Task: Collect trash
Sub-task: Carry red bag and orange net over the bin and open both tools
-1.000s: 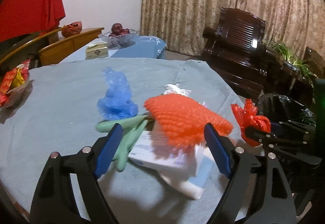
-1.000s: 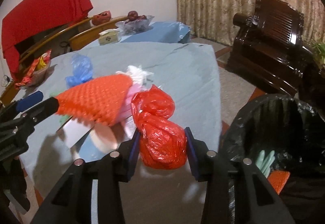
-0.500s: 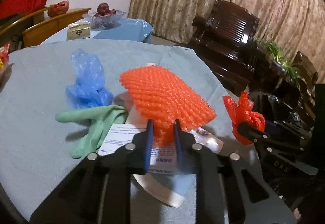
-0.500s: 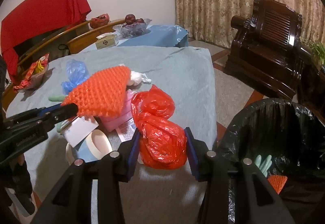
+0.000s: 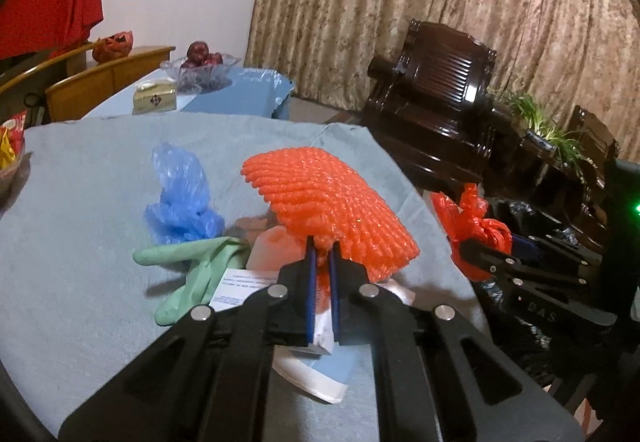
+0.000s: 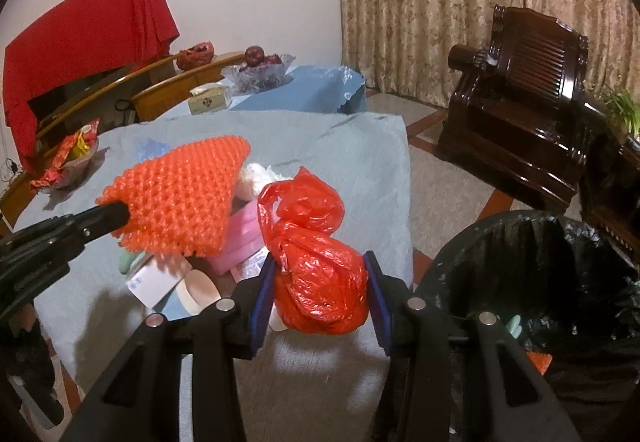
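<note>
Right wrist view shows the right hand-held gripper clamped on a red bag just left of the bin, while the left hand-held gripper pinches orange netting; carry each fully over the bin before releasing.

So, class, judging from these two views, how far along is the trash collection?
Done: a green glove lies in the black-lined bin. In hand: left tool grips orange foam netting; right tool holds a knotted red plastic bag. Left: blue plastic bag, another green glove, papers.
</note>
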Available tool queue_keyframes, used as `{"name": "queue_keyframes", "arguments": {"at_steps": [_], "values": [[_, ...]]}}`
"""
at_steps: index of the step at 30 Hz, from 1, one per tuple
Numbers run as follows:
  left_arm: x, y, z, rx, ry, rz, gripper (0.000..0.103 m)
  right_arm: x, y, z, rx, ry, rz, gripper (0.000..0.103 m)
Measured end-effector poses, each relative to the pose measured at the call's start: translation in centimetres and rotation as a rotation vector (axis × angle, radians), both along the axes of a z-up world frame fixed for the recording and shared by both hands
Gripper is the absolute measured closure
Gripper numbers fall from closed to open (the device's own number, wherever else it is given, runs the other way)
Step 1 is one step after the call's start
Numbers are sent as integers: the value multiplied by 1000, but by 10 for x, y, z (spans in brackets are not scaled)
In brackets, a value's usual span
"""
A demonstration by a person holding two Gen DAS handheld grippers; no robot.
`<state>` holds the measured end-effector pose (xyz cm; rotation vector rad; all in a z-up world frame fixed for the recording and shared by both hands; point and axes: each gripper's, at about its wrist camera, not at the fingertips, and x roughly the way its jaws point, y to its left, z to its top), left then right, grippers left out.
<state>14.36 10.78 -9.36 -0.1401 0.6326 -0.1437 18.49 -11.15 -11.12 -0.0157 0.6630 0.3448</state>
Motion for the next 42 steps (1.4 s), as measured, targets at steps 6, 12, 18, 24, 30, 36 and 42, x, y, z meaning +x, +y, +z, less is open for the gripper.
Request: {"name": "queue_keyframes", "arguments": {"at_steps": [6, 12, 18, 24, 30, 36, 42], "values": [[-9, -23, 15, 30, -40, -45, 98, -14, -15, 19, 8, -36, -27, 61], [-13, -54, 20, 43, -56, -109, 98, -30, -42, 32, 28, -57, -78, 61], [-11, -95, 22, 44, -64, -199, 98, -42, -86, 42, 16, -78, -155, 61], [-8, -144, 18, 38, -60, -298, 98, -56, -136, 40, -2, -80, -258, 61], [-2, -188, 10, 40, -55, -384, 98, -60, -180, 34, -22, -71, -349, 61], [7, -226, -1, 39, -37, -445, 98, -61, -208, 21, -40, -49, -407, 61], [13, -249, -11, 36, -21, -484, 98, -64, -221, 8, -46, -21, -441, 60]]}}
